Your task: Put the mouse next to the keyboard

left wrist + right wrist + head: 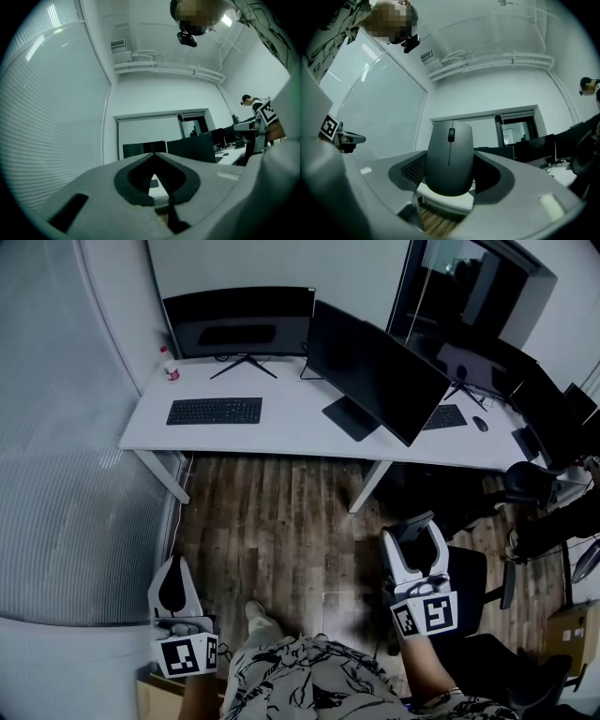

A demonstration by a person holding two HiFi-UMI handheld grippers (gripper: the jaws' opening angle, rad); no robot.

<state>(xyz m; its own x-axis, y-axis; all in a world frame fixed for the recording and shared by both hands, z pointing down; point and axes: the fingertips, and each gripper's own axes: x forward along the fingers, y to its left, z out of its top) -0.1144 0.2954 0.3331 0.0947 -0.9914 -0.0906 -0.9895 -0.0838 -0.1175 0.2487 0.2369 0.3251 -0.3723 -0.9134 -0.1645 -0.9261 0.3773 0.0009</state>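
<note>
A black keyboard [214, 411] lies on the left part of the white desk [281, 432], in front of a monitor [239, 322]. I stand well back from the desk, on the wooden floor. My right gripper [415, 542] is low on the right, and in the right gripper view it [452, 161] is shut on a dark grey mouse [449, 157], which stands upright between the pads with its scroll wheel towards the camera. Low on the left, my left gripper [178, 592] is shut with nothing in it. Through its pads [136, 197] in the left gripper view I see the keyboard [153, 183] far off.
A second, angled monitor [375, 371] stands mid-desk. A second keyboard [443, 416] and another mouse [480, 423] lie at the desk's right end. A small red-capped bottle [171, 371] sits at the back left. Office chairs [525, 486] crowd the right; a glass wall [66, 474] bounds the left.
</note>
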